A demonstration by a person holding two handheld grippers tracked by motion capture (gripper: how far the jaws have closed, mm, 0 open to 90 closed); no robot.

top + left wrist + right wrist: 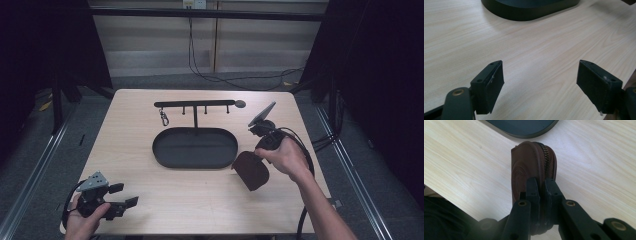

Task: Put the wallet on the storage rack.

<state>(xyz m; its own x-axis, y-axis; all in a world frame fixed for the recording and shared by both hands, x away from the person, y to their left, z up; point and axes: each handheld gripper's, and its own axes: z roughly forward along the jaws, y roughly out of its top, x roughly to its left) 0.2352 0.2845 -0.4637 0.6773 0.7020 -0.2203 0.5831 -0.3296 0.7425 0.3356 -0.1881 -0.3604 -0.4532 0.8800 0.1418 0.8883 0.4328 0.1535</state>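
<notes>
Two tongs work above a tabletop: the right tongs pinch a brown zip pouch just right of the black oval tray. Left tongs gape empty, well left of it. Likely a carrying step; setting the pouch in the tray seems next.

I am working at a table with a pale wood-grain top, which takes up the middle and lower part of the high view. A dark oval tray sits flat on it at the centre of the frame. A thin post rises from the tray's far edge and carries a rack, a crossbar with small hooks, just above centre. A small metal clasp hangs from the bar's left end. In my left gripper view the tray's dark rim lies along the top edge, with bare wood below it.
</notes>
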